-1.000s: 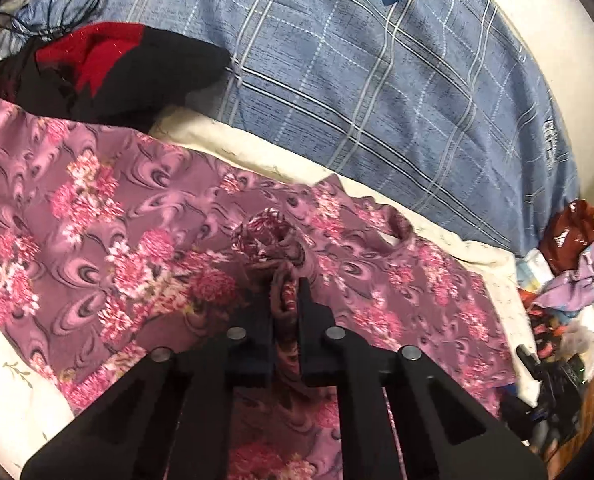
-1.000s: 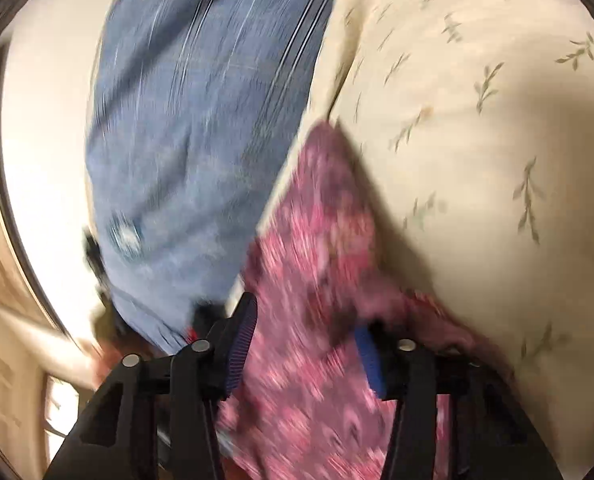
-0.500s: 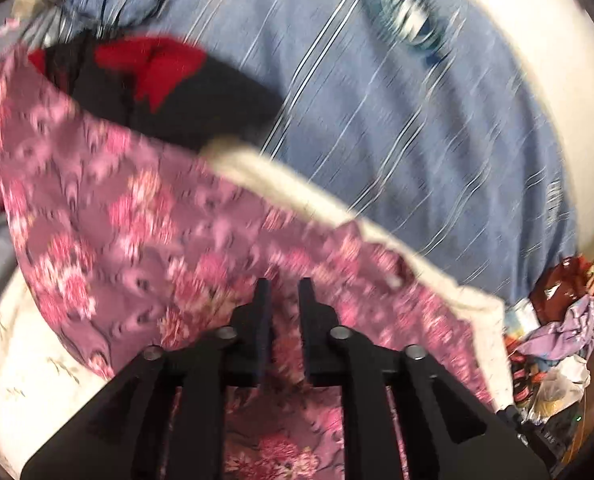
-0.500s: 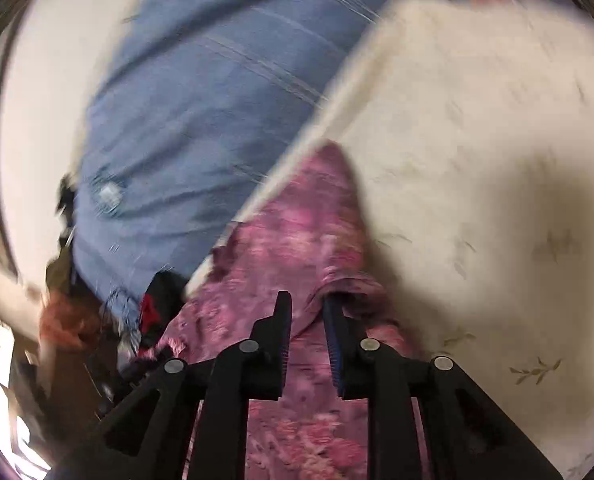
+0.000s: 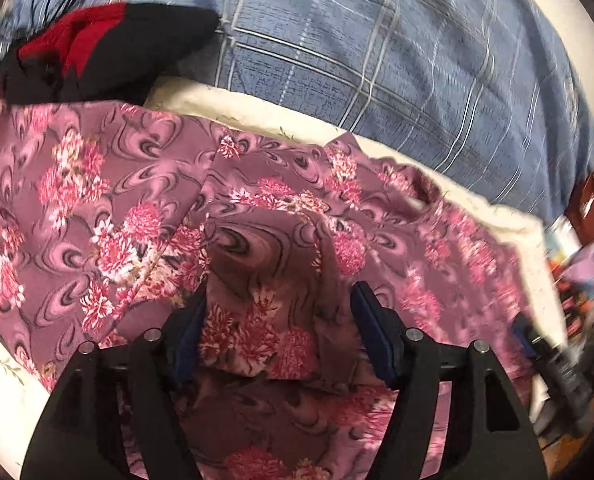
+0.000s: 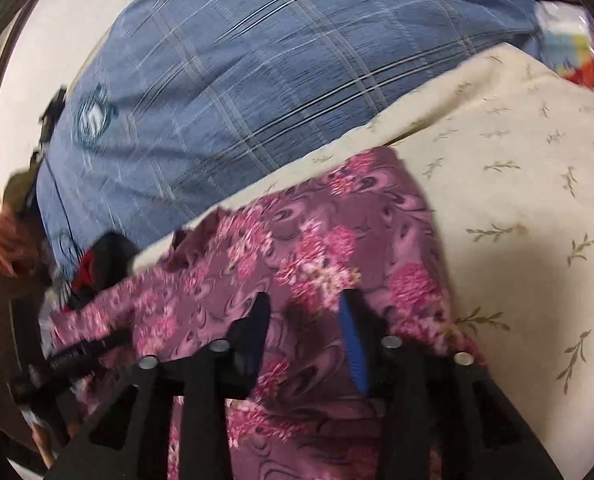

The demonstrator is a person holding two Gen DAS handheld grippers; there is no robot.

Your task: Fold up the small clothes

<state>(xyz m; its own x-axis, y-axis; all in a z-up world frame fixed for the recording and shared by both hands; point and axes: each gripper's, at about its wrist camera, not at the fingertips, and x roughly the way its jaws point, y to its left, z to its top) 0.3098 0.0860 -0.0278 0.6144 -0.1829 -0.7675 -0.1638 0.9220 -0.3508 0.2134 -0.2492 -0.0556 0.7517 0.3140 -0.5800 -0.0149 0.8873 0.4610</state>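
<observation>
A mauve garment with pink flowers (image 5: 145,200) lies spread on a cream leaf-print sheet (image 5: 257,116). A folded flap of it lies between the jaws of my left gripper (image 5: 279,312), which is open and holds nothing. In the right wrist view the same garment (image 6: 317,248) lies on the sheet (image 6: 537,184), its right edge folded over. My right gripper (image 6: 303,320) is open just above the cloth, with blue pads (image 6: 351,344) showing.
A blue plaid blanket (image 5: 377,52) lies beyond the sheet and also shows in the right wrist view (image 6: 237,72). A black and red garment (image 5: 97,48) sits at far left. Clutter (image 5: 585,264) lies off the right edge.
Both grippers were shut on the flowered garment half a second ago and have opened, letting the cloth go. The garment now lies flatter, with a flap folded over.
</observation>
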